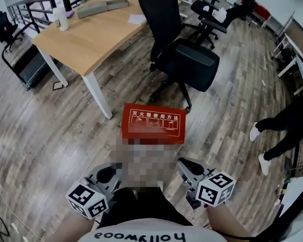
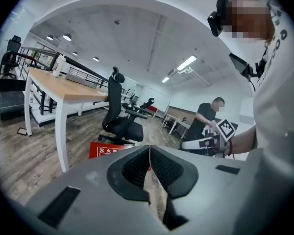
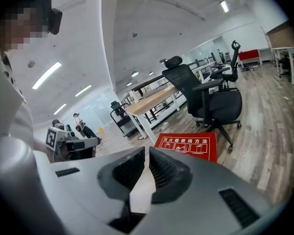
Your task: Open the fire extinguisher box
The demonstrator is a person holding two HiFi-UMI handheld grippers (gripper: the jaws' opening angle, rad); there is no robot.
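The person's white shirt (image 1: 141, 233) fills the bottom edge of the head view, and just ahead of it the left tongs (image 1: 109, 174) and the right tongs (image 1: 191, 168) are held side by side, well apart from one another, each with its marker cube on the side nearer the body. In the left gripper view the left tongs are pressed together, pad against pad, with nothing caught between them. In the right gripper view the right tongs are likewise closed, with only a hairline slit at the tips and nothing in it. The fire extinguisher box (image 1: 154, 125) lies flat on the wooden floor (image 1: 50, 130) ahead of both tongs, about midway between them. It is red, its white-printed instruction face is turned up, and neither pair touches it. Just beyond the box stands a black office chair (image 1: 184, 59), one leg of its base reaching close to the box's far right corner. A pale wooden bench (image 1: 91, 34) on white legs stands further off to the left, and another person (image 1: 283, 130) in dark clothes and white shoes is at the right edge
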